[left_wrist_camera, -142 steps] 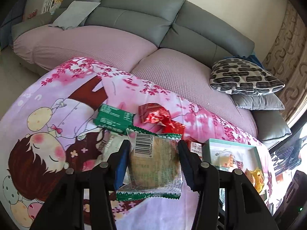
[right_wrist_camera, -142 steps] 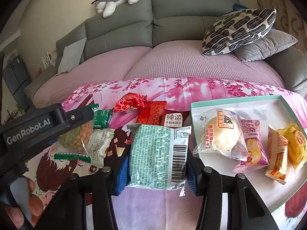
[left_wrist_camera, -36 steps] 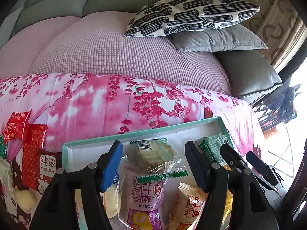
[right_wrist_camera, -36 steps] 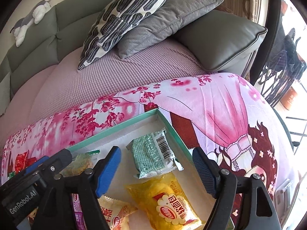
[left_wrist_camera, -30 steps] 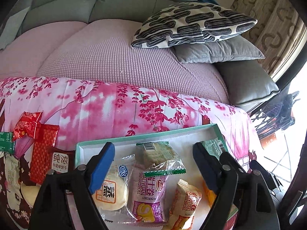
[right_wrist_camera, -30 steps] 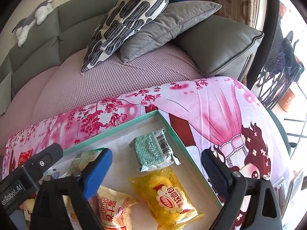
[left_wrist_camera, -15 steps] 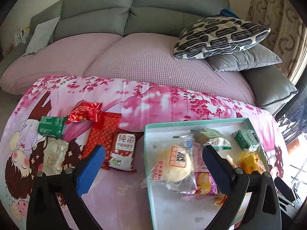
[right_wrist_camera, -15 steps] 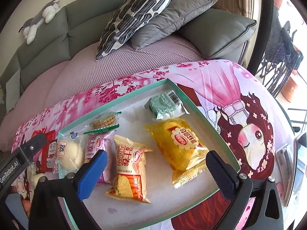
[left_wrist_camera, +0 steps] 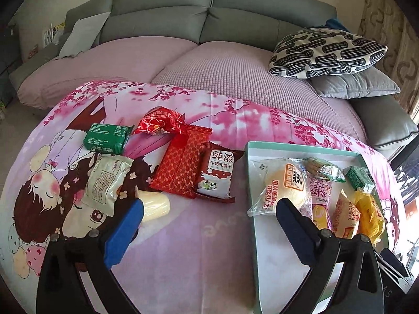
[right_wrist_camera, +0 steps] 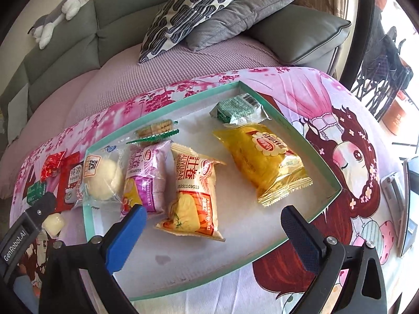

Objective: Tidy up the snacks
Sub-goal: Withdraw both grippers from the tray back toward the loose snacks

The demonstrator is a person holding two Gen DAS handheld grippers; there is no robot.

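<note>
Six snacks already in tray (right_wrist_camera: 324, 172): bun, two Swiss rolls, yellow pack (right_wrist_camera: 267, 154), cracker pack, green pack at far corner. Six left on desk beside tray's left wall: green bar (left_wrist_camera: 106, 138), white pack (left_wrist_camera: 107, 183), red ones, milk biscuit (left_wrist_camera: 217, 172), pale roll. Left tool (left_wrist_camera: 207, 222) wide, empty. Right tool (right_wrist_camera: 213, 225) wide, empty. Only left view shows leftovers fully; right view shows tray's whole rim.

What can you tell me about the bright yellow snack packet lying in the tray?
The yellow packet is a glossy, see-through plastic pillow pack with crimped, serrated ends and a red and white round logo on top. Something yellow fills it. It lies flat and slantwise on the white floor of the teal-rimmed tray, near the right wall. Its upper end touches or slightly overlaps the small green packet. Neither gripper touches it.
</note>
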